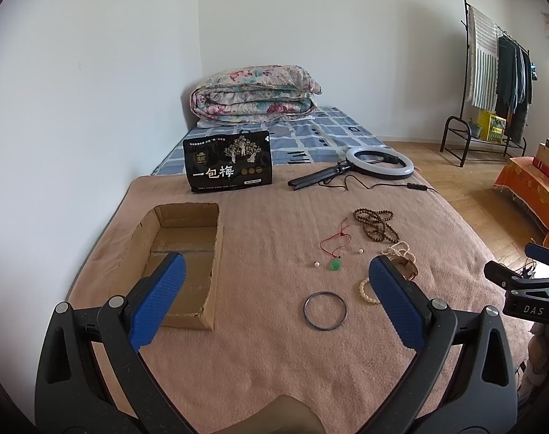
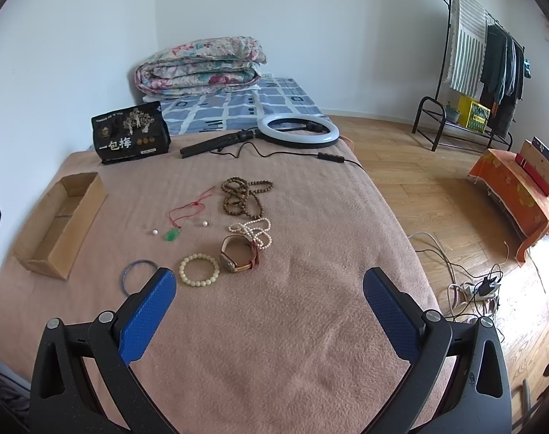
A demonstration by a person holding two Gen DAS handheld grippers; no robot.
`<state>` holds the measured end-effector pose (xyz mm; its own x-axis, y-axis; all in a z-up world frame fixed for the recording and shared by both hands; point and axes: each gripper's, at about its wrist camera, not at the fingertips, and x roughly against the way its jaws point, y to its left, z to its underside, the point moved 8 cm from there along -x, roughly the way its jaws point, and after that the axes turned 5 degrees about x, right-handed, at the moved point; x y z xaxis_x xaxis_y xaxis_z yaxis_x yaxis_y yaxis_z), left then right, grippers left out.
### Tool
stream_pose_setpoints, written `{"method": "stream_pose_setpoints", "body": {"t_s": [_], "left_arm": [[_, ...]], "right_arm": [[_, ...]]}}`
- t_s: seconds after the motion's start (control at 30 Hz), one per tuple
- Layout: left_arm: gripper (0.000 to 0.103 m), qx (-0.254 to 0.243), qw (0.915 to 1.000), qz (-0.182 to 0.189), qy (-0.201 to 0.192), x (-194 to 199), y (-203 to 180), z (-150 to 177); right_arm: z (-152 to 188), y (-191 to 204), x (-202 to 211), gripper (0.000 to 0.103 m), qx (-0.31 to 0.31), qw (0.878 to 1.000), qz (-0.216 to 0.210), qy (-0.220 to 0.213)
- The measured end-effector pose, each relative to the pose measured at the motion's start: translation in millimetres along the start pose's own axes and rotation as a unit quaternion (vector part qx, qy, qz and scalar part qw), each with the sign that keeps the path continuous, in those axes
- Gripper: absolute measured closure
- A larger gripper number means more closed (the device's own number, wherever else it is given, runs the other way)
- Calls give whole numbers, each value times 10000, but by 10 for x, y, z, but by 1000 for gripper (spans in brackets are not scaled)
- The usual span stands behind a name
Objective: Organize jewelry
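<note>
Jewelry lies on a pink blanket (image 2: 274, 325): a dark bangle (image 1: 325, 310) (image 2: 138, 275), a cream bead bracelet (image 2: 199, 270), a brown-strap watch (image 2: 238, 255), a pearl necklace (image 2: 254, 230), a brown bead string (image 2: 243, 195), a green pendant on red cord (image 2: 172, 234) (image 1: 335, 264), and two loose pearls (image 2: 155, 232). An empty cardboard box (image 1: 182, 253) (image 2: 59, 224) sits at the left. My left gripper (image 1: 276, 271) is open above the blanket between box and bangle. My right gripper (image 2: 269, 285) is open, empty, nearer than the jewelry.
A black snack bag (image 1: 228, 162) stands behind the box. A ring light with tripod and cable (image 2: 297, 130) lies at the back. A folded floral quilt (image 1: 254, 92) sits by the wall. The bed's right edge drops to wood floor with cables (image 2: 469, 282).
</note>
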<state>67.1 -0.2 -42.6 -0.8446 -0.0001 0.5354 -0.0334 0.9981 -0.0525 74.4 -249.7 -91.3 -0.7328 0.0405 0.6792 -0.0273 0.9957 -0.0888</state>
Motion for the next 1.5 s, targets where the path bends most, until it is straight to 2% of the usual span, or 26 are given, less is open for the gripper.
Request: {"method": "stream_pose_setpoints", "body": {"t_s": [0.23,0.4,0.57,0.63,0.77,0.8,0.87,0.93,1.1,1.2,1.3,1.4,1.5], "left_arm": [[0,-2,9998,-78,163,-145,188,148],[0,-32,9988,-52,484,-449,168,310],[0,-185,9975,34,675,-543,93,361],[8,-199,9963,117,833,-613,64,410],[13,-152,9914,344,1255,-778,1,541],[18,-135,9903,371,1334,-815,-8,576],[21,-176,9879,423,1479,-885,-36,649],[33,-186,9855,484,1614,-962,-66,709],[44,-32,9734,749,2164,-1238,-157,916],[44,-19,9686,883,2323,-1401,-212,990],[42,-61,9676,910,2355,-1498,-248,1051],[25,-126,9651,923,2448,-1589,-295,1135],[24,-211,9635,866,2526,-1688,-325,1194]], "right_arm": [[-4,-1,-34,0,79,9999,80,-4],[52,87,-154,0,172,9993,-323,31],[146,123,-362,0,147,9976,-547,398],[149,95,-439,0,73,9968,-590,529],[157,8,-611,0,-144,9939,-684,854],[163,-22,-671,0,-240,9923,-741,968],[172,-66,-770,0,-432,9892,-834,1124],[180,-115,-894,0,-602,9855,-911,1295],[181,-159,-1161,3,-628,9823,-925,1501],[175,-123,-1286,5,-579,9808,-1016,1560],[157,-65,-1371,5,-481,9808,-1055,1565],[126,-6,-1436,5,-324,9819,-1053,1543],[100,40,-1513,5,-151,9831,-1014,1515]]}}
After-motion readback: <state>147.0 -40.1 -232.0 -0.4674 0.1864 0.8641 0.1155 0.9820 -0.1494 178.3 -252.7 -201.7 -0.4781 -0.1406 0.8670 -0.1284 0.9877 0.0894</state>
